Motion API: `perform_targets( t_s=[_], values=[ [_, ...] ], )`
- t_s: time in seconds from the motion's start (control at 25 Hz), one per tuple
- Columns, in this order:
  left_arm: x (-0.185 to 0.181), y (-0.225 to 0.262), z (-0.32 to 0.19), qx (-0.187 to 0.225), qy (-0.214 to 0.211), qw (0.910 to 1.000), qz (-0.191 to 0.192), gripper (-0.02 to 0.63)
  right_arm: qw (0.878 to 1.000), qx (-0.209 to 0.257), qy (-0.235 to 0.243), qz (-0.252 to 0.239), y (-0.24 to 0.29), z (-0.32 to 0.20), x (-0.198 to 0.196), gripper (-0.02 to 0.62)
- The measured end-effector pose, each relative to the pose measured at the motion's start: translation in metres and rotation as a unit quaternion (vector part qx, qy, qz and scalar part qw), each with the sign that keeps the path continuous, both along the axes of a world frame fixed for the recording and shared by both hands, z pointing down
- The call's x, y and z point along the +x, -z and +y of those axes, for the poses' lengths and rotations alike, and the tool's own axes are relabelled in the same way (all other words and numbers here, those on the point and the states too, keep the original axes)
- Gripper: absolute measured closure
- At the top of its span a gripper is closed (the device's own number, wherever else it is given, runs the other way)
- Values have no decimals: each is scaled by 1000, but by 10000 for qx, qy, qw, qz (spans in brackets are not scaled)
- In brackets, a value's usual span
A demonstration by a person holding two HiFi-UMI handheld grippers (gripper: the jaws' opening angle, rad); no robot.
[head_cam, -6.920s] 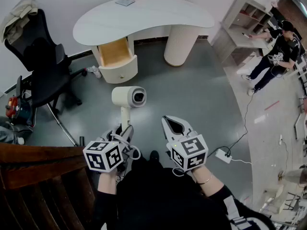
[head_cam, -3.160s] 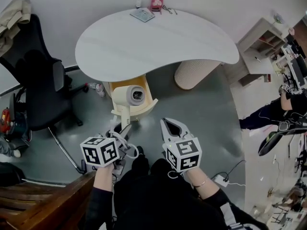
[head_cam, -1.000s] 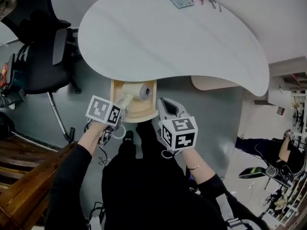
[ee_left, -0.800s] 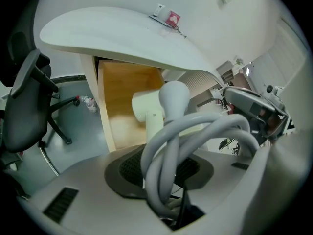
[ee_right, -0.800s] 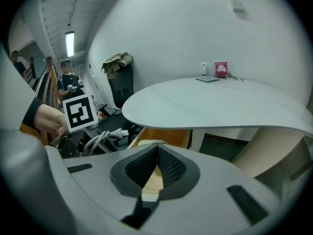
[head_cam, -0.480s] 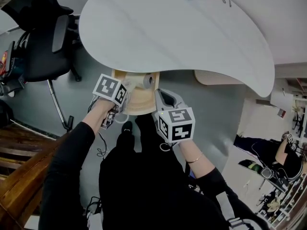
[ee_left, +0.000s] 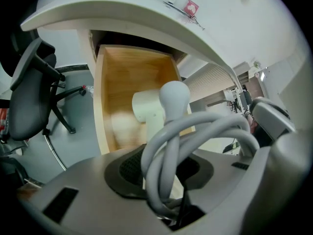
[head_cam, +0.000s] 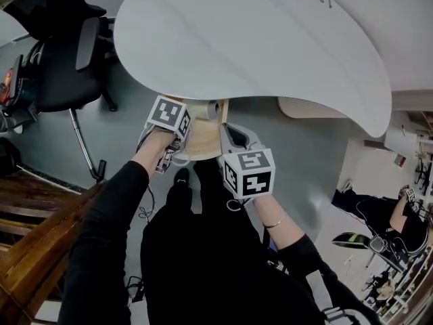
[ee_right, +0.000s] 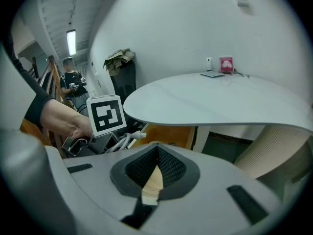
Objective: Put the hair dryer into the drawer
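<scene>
The left gripper (ee_left: 164, 175) is clenched on the handle of the hair dryer (ee_left: 145, 106), with the grey cable (ee_left: 205, 126) looped in a bundle at the jaws. The dryer's cream head hangs inside the open drawer (ee_left: 127, 72), toward its right wall and nearer the front edge than the back; whether it touches the wooden floor cannot be told. The drawer stands pulled out from under the near edge of the white desk (head_cam: 270, 46). The right gripper (ee_right: 154, 173) has its jaws together with nothing between them, and in the head view it sits just beside the drawer's front right corner, apart from the dryer. A black chair (head_cam: 61, 73) stands off the desk's left end
</scene>
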State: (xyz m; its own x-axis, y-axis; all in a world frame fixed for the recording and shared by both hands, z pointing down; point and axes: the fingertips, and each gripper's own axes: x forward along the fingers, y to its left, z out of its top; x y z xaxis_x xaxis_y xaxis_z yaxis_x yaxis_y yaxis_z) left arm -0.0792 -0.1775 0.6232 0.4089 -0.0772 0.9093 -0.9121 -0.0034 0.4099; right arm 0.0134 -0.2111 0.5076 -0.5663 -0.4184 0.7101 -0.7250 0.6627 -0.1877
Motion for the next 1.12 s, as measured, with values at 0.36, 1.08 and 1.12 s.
perform_targets(
  t_s=[0.36, 1.08, 1.12],
  values=[
    [5, -9, -9, -94, -73, 9994, -340, 448, 9999, -75, 20, 95, -10, 0, 6, 591],
    [10, -27, -32, 66, 67, 9982, -599, 448, 9969, -614, 175, 468, -59, -11, -15, 591],
    [11, -28, -33, 78, 75, 9982, -594, 448, 9965, -647, 171, 510, -61, -12, -16, 591]
  ],
)
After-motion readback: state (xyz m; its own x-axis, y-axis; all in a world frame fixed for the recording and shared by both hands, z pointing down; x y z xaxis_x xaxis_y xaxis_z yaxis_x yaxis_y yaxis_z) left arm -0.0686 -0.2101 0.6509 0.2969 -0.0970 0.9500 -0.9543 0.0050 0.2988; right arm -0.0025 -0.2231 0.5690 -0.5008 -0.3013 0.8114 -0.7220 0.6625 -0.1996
